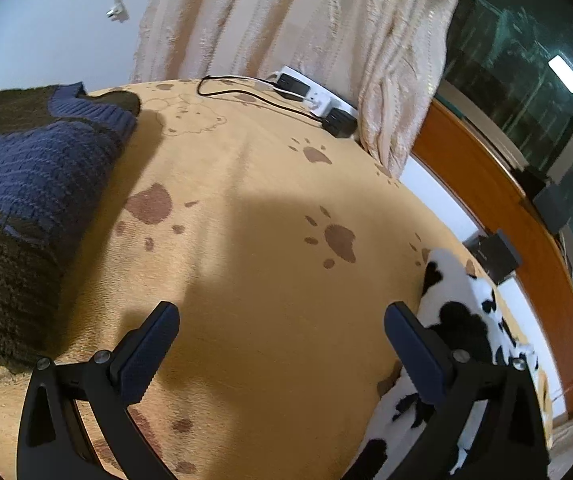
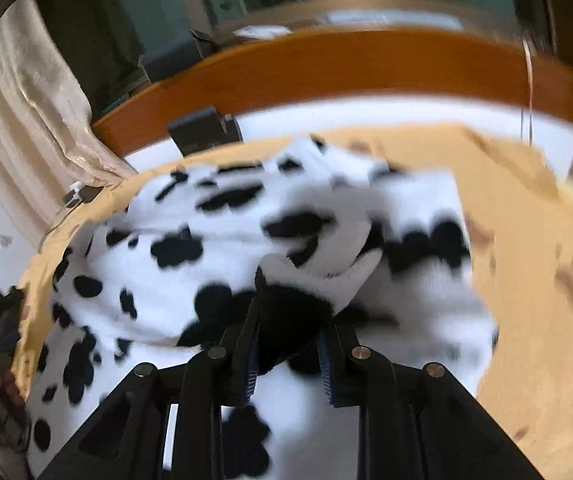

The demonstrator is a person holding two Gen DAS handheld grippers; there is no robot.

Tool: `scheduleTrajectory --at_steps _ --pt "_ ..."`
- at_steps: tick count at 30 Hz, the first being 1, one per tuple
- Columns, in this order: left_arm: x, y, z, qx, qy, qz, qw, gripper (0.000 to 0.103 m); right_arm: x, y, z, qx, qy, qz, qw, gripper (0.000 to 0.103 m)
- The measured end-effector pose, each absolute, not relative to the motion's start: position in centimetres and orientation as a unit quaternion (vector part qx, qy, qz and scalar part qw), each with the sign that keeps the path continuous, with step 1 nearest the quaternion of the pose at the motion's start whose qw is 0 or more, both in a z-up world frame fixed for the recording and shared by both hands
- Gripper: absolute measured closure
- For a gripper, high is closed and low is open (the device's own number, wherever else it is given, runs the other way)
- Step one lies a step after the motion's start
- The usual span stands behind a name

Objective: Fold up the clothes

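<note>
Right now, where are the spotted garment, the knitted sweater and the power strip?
spotted garment (image 2: 174, 280): right wrist view, white fleece left of the fingers.
knitted sweater (image 1: 26, 176): left wrist view, blue striped band.
power strip (image 1: 322, 98): left wrist view, white top face.

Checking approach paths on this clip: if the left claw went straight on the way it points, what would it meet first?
Most likely the bare tan paw-print blanket. The left claw is open and angled down at it, with nothing between its fingers. The spotted garment lies just right of that line; depth is unclear.
</note>
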State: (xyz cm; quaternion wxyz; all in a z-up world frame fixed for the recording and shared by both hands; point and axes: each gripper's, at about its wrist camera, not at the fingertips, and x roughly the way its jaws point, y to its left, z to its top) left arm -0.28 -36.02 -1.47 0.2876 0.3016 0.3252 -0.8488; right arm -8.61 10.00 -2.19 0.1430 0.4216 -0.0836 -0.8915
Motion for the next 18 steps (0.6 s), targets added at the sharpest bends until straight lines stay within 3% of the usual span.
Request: scheduleTrajectory --at_steps 1,4,5,7,12,18 --pt "-0.4 -35.9 -1.5 0.303 0.321 -0.850 0.287 0.000 -8.3 10.8 -3.1 0.428 -0.099 -0.886 0.149 0.068" --pt "-0.7 -35.9 -1.6 0.308 0.313 -0.852 0.286 0.000 -7.5 12.5 -3.9 0.425 -0.140 -0.879 0.162 0.036" --pt "-0.8 -36.0 -1.7 0.310 0.312 -0.851 0.285 0.000 -7.3 12.6 -3.5 0.418 -0.140 -0.883 0.164 0.033" --pt "-0.9 -36.2 -1.8 0.314 0.310 -0.851 0.284 0.000 -7.1 12.8 -2.9 0.407 -0.140 -0.886 0.172 0.029" --pt "-0.5 -36.8 -0.8 0.315 0.329 -0.846 0.275 0.000 -8.6 14.4 -2.8 0.413 -0.199 -0.870 0.183 0.028" --pt "-2.3 -34.3 4.0 0.319 0.287 -0.876 0.220 0.000 -12.0 15.8 -2.3 0.417 -0.200 -0.870 0.174 0.028"
